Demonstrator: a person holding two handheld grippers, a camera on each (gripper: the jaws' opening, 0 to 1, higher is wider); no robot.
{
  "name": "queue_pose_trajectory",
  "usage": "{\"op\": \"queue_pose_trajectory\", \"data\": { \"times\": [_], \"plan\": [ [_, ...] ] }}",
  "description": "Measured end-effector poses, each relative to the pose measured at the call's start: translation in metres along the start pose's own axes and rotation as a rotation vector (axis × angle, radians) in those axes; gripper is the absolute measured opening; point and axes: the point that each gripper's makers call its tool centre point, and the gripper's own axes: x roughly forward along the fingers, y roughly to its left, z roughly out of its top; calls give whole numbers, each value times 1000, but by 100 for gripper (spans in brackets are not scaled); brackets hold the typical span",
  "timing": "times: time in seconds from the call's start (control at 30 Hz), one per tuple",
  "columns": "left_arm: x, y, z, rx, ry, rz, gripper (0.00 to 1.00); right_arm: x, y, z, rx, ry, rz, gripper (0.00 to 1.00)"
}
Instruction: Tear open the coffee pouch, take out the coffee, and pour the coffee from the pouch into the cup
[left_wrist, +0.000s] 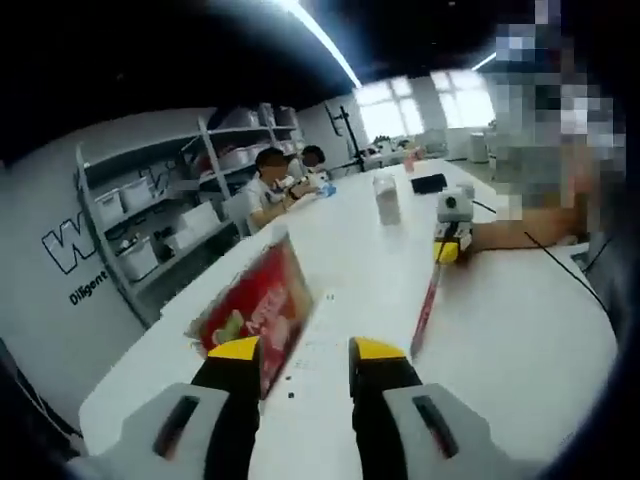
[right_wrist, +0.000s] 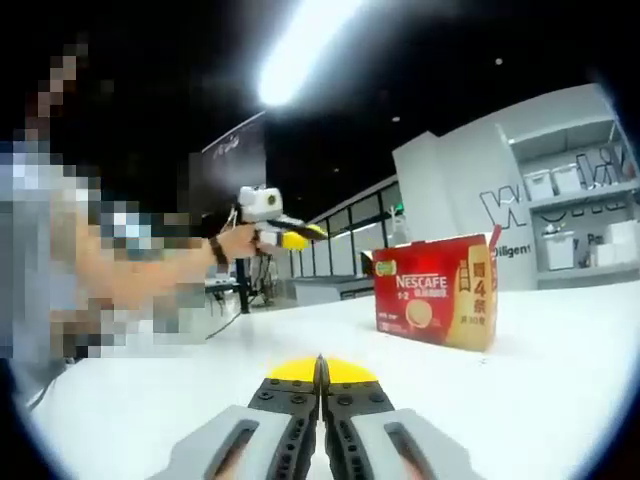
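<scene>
the coffee pouch (left_wrist: 426, 305), a thin red stick, hangs from the tip of the right gripper (left_wrist: 452, 248) in the left gripper view, dangling down over the white table (left_wrist: 500, 350); whether its top is torn i cannot tell, it is too slim and blurred; the right gripper's jaws are pressed together in its own view (right_wrist: 320, 372), with only yellow tips meeting and the stick itself hidden there, so by my reading it is clenched on the pouch; the left gripper (left_wrist: 305, 352) stands released, its jaws apart with bare table between them, holding nothing; just beside its left jaw sits the red nescafe box (left_wrist: 258, 305), which also stands on the table in the right gripper view (right_wrist: 437, 298); farther up the table stands a pale cup-like container (left_wrist: 386, 198), well apart from the pouch; judging from this, the stick is out of the box, and the tearing and pouring look not yet done; people sit at the far end by the grey shelves (left_wrist: 160, 215).
</scene>
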Motion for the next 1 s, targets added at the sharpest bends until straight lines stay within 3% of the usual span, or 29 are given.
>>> {"op": "queue_pose_trajectory", "data": {
  "times": [0.1,0.23,0.3,0.37,0.47,0.6,0.7,1.0],
  "plan": [
    [16,-49,-10,-44,-56,-40,36,-1,2,3,-1,-16,17,1],
    [29,-89,-28,-132,-97,-81,37,0,5,4,-2,-22,39,1],
    [33,-109,-40,-180,-85,-116,38,1,7,4,-5,-23,48,1],
    [32,-123,-46,-174,-87,-115,38,2,7,4,-9,-22,54,1],
    [21,-135,-49,-190,-102,-107,38,4,11,4,-18,-18,70,1],
    [0,-136,-42,-250,-176,-55,37,3,16,5,-22,-19,83,1],
    [-19,-147,-37,-273,-219,-20,37,-1,17,5,-13,-20,83,1],
    [-41,-193,-28,-313,-202,13,36,-3,32,-2,33,25,72,1]
  ]
}}
